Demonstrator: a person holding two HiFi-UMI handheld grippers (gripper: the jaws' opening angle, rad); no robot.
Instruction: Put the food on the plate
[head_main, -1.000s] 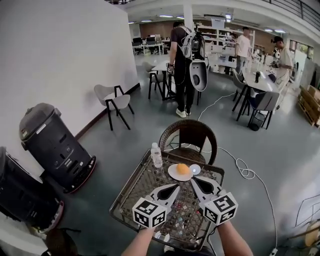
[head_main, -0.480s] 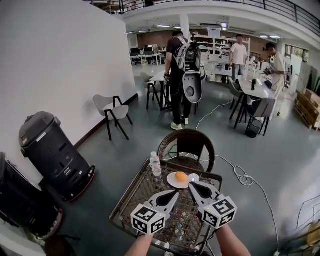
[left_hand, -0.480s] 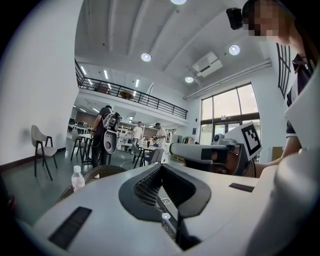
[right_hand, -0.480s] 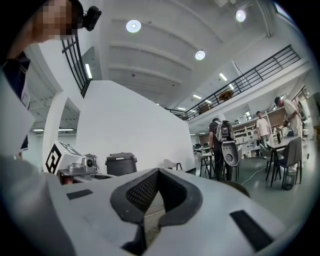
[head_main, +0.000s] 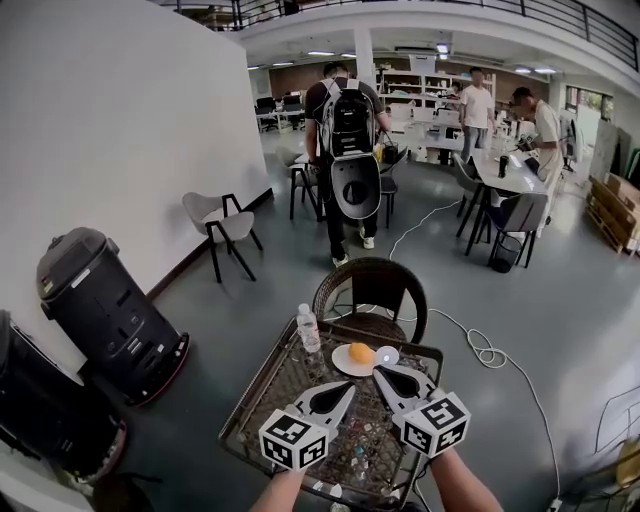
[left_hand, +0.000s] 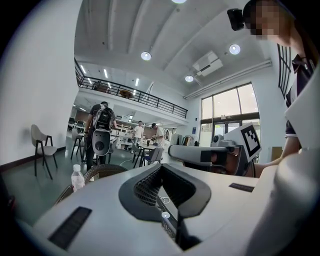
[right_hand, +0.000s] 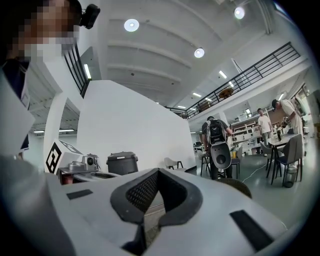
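The left gripper (head_main: 349, 386) and the right gripper (head_main: 379, 371) hover over the square brown wicker table (head_main: 251, 396), each closed on nothing. Near the table's far edge, a round white plate (head_main: 340, 363) holds the round orange food (head_main: 361, 353). Just left stands a clear plastic bottle (head_main: 307, 328), its label too small to read.

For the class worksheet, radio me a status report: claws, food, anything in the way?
Left claw shut, empty; right claw shut, empty. Orange food sits on plate. Water bottle upright left of plate, apart from it.

Open-plan office hall: desks (head_main: 507, 178), chairs (head_main: 218, 222), shelving (head_main: 415, 85), mezzanine railing (head_main: 585, 18)
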